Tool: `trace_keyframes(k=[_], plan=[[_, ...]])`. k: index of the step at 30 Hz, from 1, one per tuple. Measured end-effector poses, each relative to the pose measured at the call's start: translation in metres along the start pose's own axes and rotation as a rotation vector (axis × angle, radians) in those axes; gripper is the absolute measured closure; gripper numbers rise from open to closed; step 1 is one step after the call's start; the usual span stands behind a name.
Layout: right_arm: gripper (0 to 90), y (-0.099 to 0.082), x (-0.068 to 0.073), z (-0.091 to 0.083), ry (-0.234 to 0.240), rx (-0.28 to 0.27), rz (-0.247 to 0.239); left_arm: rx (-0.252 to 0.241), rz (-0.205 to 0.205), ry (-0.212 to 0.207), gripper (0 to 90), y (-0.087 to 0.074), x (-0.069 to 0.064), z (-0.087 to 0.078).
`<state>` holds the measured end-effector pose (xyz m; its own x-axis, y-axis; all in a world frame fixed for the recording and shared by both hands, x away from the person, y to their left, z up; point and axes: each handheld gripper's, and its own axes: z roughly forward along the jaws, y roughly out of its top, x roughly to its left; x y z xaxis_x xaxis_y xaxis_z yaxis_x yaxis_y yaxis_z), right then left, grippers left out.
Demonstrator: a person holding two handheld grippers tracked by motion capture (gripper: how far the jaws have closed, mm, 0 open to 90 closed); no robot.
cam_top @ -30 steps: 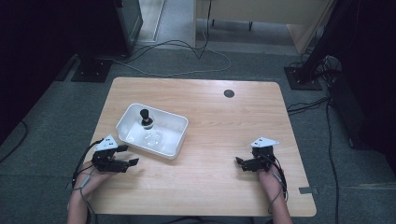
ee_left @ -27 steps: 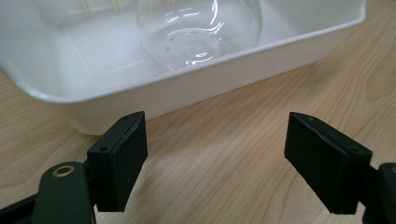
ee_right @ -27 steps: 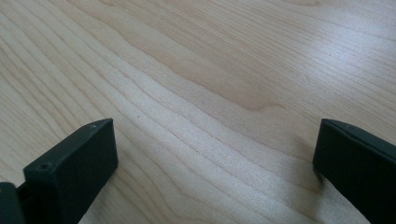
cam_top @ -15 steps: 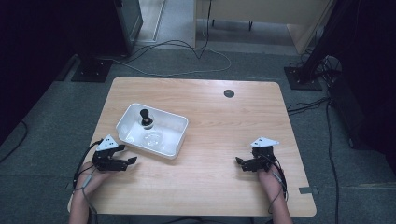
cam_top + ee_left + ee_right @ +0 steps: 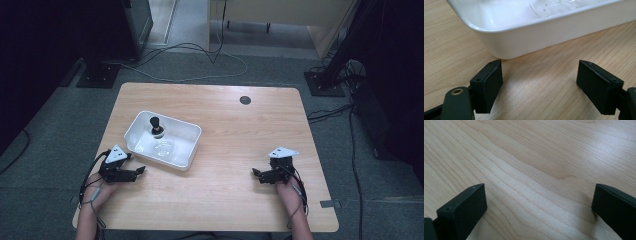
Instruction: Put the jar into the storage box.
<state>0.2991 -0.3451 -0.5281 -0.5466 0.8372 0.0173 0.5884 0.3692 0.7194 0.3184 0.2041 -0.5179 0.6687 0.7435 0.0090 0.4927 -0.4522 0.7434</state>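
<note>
My left gripper [image 5: 139,171] rests low on the wooden table [image 5: 235,145], its jaws spread wide with nothing between them. The white plastic tray [image 5: 529,37] lies just ahead of them, its rounded near corner above my left-hand jaw and not touching it. Inside the tray, past the near wall, lies a clear glass lid or dish [image 5: 163,148], and beyond that stands a small black knobbed piece [image 5: 156,125], upright near the far wall. My right gripper [image 5: 256,173] is well apart from the tray, jaws also spread, bare wood between them. I judge the step to be reaching into the tray. To do it well I should lift the left jaws over the wall before going forward, keep them wide, and come down squarely around the chosen piece. The clear glass looks slippery.
</note>
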Motion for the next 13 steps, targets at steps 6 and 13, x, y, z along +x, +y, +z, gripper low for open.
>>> trace_keyframes(k=[6, 13], plan=[[0.0, 0.0000, 0.0000, 0.0000, 0.000, 0.000, 0.000, -0.001, -0.005, 0.003, 20.9, -0.0002, 0.0009, -0.0001], [0.0, 0.0000, 0.0000, 0.0000, 0.000, 0.000, 0.000, 0.000, -0.002, 0.004, 20.8, -0.0001, 0.0009, 0.0000]])
